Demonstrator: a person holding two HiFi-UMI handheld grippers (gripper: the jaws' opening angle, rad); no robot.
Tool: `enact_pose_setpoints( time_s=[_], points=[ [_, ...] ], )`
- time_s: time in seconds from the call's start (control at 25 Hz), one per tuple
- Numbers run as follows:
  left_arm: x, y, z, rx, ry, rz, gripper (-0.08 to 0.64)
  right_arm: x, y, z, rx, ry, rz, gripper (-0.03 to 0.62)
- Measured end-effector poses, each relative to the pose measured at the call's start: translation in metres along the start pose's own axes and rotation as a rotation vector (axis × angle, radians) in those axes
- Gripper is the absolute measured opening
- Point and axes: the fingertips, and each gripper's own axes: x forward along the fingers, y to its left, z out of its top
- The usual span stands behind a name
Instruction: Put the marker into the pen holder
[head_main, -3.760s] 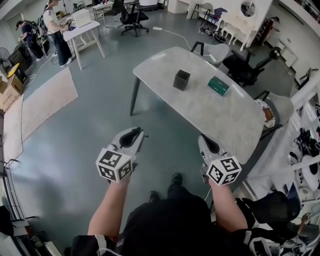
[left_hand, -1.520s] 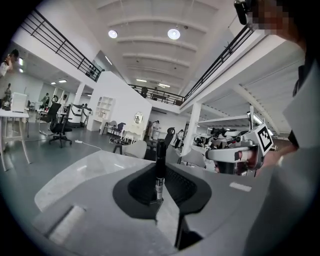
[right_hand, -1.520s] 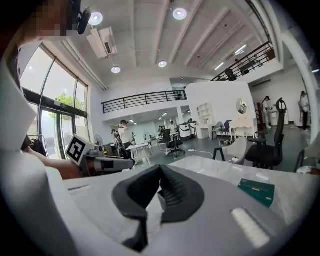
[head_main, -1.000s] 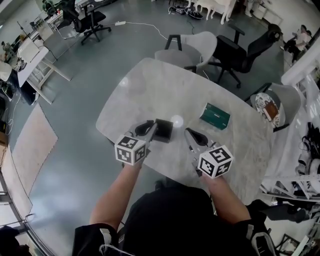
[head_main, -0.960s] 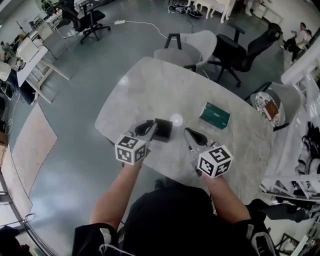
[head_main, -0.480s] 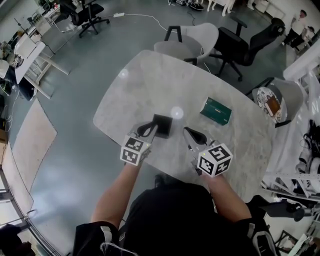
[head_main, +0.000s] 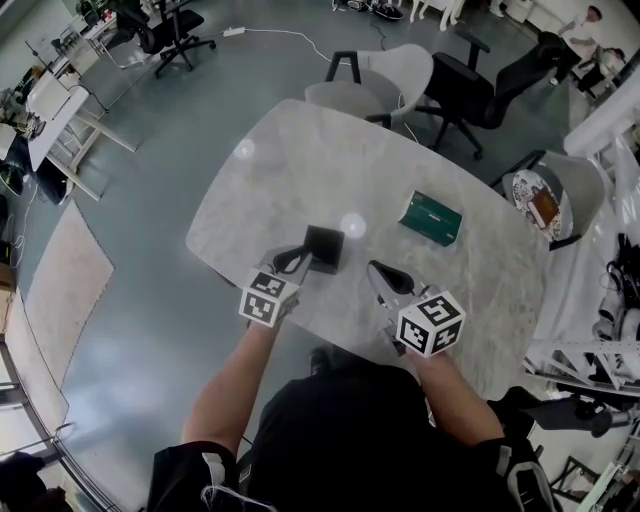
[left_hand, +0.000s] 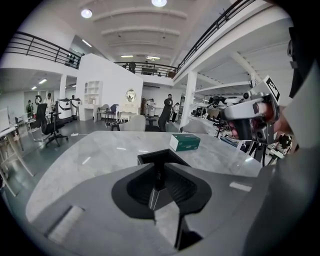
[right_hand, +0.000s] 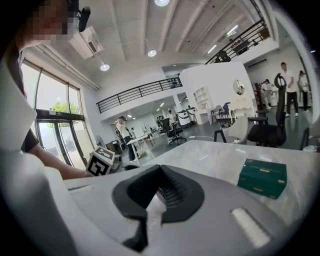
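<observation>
The left gripper's (left_hand: 160, 172) jaws are closed, tip against tip, with nothing clamped between them. Through the gap behind the tips a corner of the pen holder (left_hand: 162, 157) shows. It is a black square box, open at the top, standing upright on the table just beyond the tips. In the head view the left gripper (head_main: 300, 256) points at the pen holder (head_main: 324, 248) and reaches right up to its near side; I cannot tell whether they touch.

The right gripper's (right_hand: 160, 169) jaws are also closed and hold nothing. In the head view the right gripper (head_main: 372, 267) hovers over the near part of the pale marble table (head_main: 300, 160), to the right of the pen holder and apart from it. A green box (head_main: 431, 217) lies flat farther back on the right, well apart from both grippers. A white chair (head_main: 385, 80) and a black chair (head_main: 480, 90) stand at the table's far edge.
</observation>
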Motion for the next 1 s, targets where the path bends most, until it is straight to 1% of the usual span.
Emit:
enact_pose_setpoints(
  time_s=[0.24, 0.36, 0.48, 0.68, 0.76, 0.8, 0.88, 1.0],
  points=[
    [-0.003, 0.0, -0.01, 0.02, 0.034, -0.015, 0.06, -0.003, 0.008, -0.001, -0.004, -0.001, 0.0, 0.003],
    [-0.005, 0.0, -0.008, 0.023, 0.021, -0.011, 0.065, -0.005, 0.005, -0.001, -0.005, 0.0, -0.008, 0.003],
    [-0.011, 0.0, 0.0, 0.022, -0.014, -0.009, 0.111, -0.006, 0.004, 0.0, -0.01, -0.002, -0.014, 0.003],
    [-0.043, 0.003, 0.019, -0.028, -0.113, 0.013, 0.121, -0.014, 0.019, 0.006, -0.034, -0.013, -0.023, 0.003],
    [-0.064, 0.004, 0.031, -0.037, -0.162, 0.024, 0.115, -0.022, 0.031, 0.013, -0.058, -0.021, -0.029, 0.003],
    [-0.075, 0.004, 0.037, -0.033, -0.188, 0.025, 0.099, -0.026, 0.038, 0.015, -0.074, -0.022, -0.033, 0.003],
    [-0.098, 0.001, 0.053, -0.02, -0.256, 0.009, 0.078, -0.035, 0.05, 0.022, -0.1, -0.024, -0.04, 0.003],
    [-0.127, -0.009, 0.083, -0.01, -0.353, -0.046, 0.052, -0.053, 0.061, 0.037, -0.117, -0.041, -0.053, 0.003]
  ],
)
